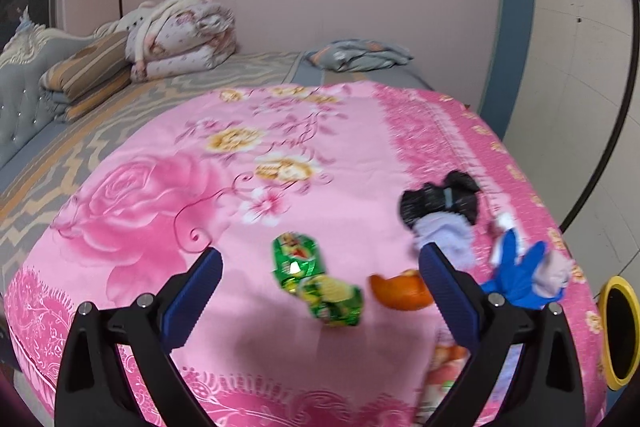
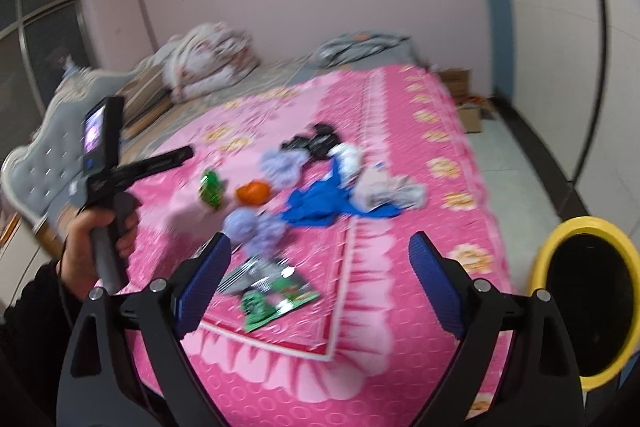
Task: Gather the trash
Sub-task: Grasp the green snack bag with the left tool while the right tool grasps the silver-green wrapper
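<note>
On the pink flowered bedspread lie a crumpled green wrapper, an orange peel and a flat green and silver packet. My left gripper is open above the green wrapper, with nothing between its fingers. My right gripper is open over the bed's near edge, just above the flat packet and touching nothing. The green wrapper and the orange peel show farther back in the right wrist view. A yellow-rimmed bin stands beside the bed at the right.
Socks and cloths lie mixed on the spread: lilac socks, a blue cloth, a black piece, white socks. Folded quilts sit at the back. A hand holds the other gripper's handle at left.
</note>
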`<state>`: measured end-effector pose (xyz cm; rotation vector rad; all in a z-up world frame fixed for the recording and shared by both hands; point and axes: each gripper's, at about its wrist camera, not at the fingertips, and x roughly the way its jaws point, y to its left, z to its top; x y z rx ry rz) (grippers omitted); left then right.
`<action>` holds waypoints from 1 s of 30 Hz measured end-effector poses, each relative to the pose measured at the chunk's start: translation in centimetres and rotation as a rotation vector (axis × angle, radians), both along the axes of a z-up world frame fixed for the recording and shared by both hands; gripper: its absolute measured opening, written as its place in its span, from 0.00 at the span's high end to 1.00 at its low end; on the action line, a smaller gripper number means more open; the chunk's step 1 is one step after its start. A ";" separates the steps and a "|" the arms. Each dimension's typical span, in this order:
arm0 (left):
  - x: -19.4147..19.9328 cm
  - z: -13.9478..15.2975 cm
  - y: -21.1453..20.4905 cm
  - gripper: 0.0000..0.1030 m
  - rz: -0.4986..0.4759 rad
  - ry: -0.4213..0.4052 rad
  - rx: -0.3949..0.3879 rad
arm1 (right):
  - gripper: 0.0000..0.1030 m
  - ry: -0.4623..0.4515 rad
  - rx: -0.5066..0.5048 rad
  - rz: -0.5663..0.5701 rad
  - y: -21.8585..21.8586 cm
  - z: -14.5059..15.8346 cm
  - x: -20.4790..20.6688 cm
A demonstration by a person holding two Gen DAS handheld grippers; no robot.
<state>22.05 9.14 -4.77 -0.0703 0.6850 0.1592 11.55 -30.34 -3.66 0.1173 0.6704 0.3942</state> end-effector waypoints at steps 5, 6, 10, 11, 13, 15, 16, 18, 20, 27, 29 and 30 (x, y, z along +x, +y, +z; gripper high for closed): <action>1.3 -2.2 1.2 0.08 0.015 0.042 -0.023 | 0.13 0.046 -0.060 0.119 3.6 -2.7 0.7; 1.6 -2.6 1.2 0.08 0.017 0.050 -0.025 | 0.12 0.048 -0.079 0.135 4.2 -3.1 0.8; 2.7 -4.2 1.3 0.08 0.016 0.076 -0.046 | 0.12 0.051 -0.155 0.202 6.3 -4.8 1.3; 3.0 -4.6 1.3 0.08 0.013 0.082 -0.056 | 0.12 0.057 -0.165 0.220 6.7 -5.2 1.4; 3.5 -5.1 1.1 0.08 0.007 0.091 -0.064 | 0.12 0.065 -0.179 0.243 7.3 -5.9 1.7; 4.1 -5.8 0.8 0.08 0.004 0.104 -0.058 | 0.12 0.072 -0.194 0.250 7.8 -6.5 2.1; 4.3 -6.1 0.8 0.08 0.001 0.108 -0.059 | 0.12 0.086 -0.189 0.260 8.0 -6.8 2.5; 4.8 -6.6 0.6 0.08 -0.006 0.117 -0.072 | 0.12 0.098 -0.196 0.262 8.4 -7.3 3.1; 5.2 -7.0 0.6 0.08 -0.013 0.121 -0.083 | 0.13 0.106 -0.201 0.261 8.5 -7.7 3.6; 6.3 -8.1 0.0 0.26 -0.059 0.146 -0.114 | 0.28 0.153 -0.198 0.262 8.5 -9.2 5.3; 6.6 -8.6 -0.1 0.38 -0.072 0.158 -0.123 | 0.29 0.153 -0.196 0.264 8.6 -9.4 5.4; 6.6 -8.7 -0.1 0.51 -0.077 0.162 -0.130 | 0.31 0.148 -0.193 0.262 8.5 -9.5 5.4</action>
